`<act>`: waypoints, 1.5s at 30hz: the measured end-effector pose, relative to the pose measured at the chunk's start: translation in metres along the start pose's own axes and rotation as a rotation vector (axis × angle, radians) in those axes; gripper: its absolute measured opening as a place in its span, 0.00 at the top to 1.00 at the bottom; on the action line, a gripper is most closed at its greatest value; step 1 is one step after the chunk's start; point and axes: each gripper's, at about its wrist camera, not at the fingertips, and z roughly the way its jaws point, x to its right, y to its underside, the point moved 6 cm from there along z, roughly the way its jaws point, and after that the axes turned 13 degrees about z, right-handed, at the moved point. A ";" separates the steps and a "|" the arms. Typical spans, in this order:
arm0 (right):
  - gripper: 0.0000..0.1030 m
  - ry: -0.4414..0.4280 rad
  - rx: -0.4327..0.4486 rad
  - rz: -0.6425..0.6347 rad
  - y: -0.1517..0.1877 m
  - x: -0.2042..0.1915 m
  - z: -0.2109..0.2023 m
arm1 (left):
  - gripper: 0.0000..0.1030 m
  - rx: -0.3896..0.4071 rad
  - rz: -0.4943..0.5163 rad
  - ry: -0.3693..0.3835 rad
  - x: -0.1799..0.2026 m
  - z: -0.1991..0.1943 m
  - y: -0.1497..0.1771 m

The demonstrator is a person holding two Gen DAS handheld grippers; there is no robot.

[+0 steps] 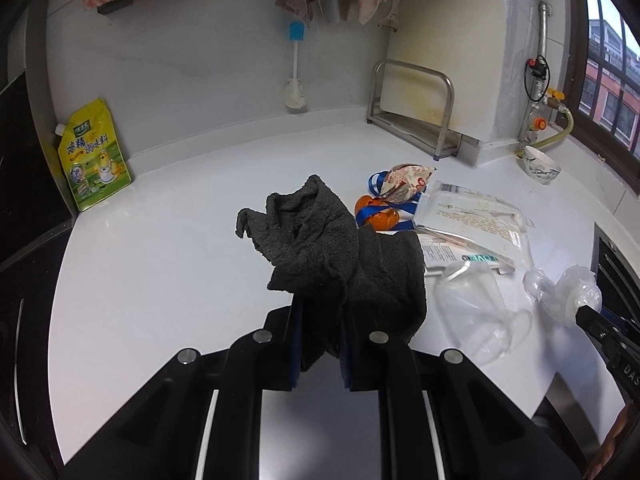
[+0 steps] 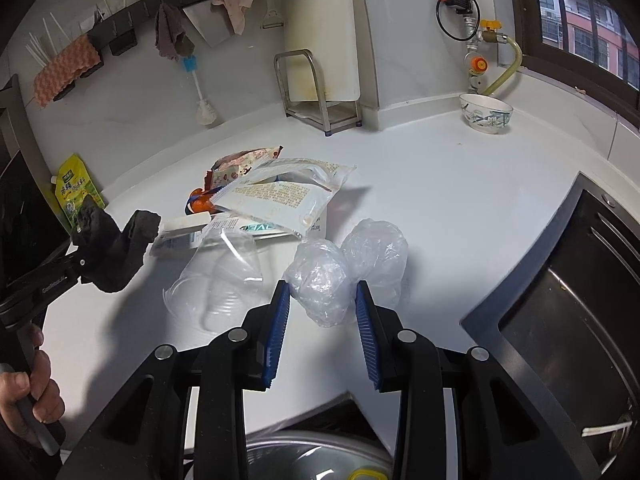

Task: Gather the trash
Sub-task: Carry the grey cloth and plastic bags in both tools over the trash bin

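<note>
My left gripper [image 1: 320, 312] is shut on a dark grey rag [image 1: 332, 240] and holds it above the white counter [image 1: 160, 240]; the rag also shows in the right wrist view [image 2: 112, 248]. My right gripper [image 2: 322, 292] is open, its blue pads on either side of a crumpled clear plastic bag [image 2: 320, 280] lying on the counter. Trash lies in a pile behind: clear plastic cups [image 2: 216, 276], a printed clear packet [image 2: 280, 196], a patterned snack wrapper [image 2: 244, 164], orange peel [image 1: 378, 216] with a blue ribbon [image 1: 370, 212].
A yellow-green pouch [image 1: 94, 156] leans on the wall at left. A metal rack [image 2: 316, 88] with a cutting board and a bowl [image 2: 486, 112] stand at the back. A dark sink [image 2: 560, 312] lies at right. A metal bin rim [image 2: 320, 456] shows below the right gripper.
</note>
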 end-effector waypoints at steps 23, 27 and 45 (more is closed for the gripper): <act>0.68 -0.017 0.014 0.024 0.095 0.015 -0.094 | 0.86 0.038 0.064 0.095 0.066 -0.114 0.088; 0.68 -0.016 0.008 0.036 0.115 0.023 -0.107 | 0.86 0.036 0.080 0.119 0.083 -0.128 0.102; 0.68 -0.011 -0.041 0.063 0.180 0.062 -0.139 | 0.86 0.034 0.192 0.225 0.156 -0.159 0.149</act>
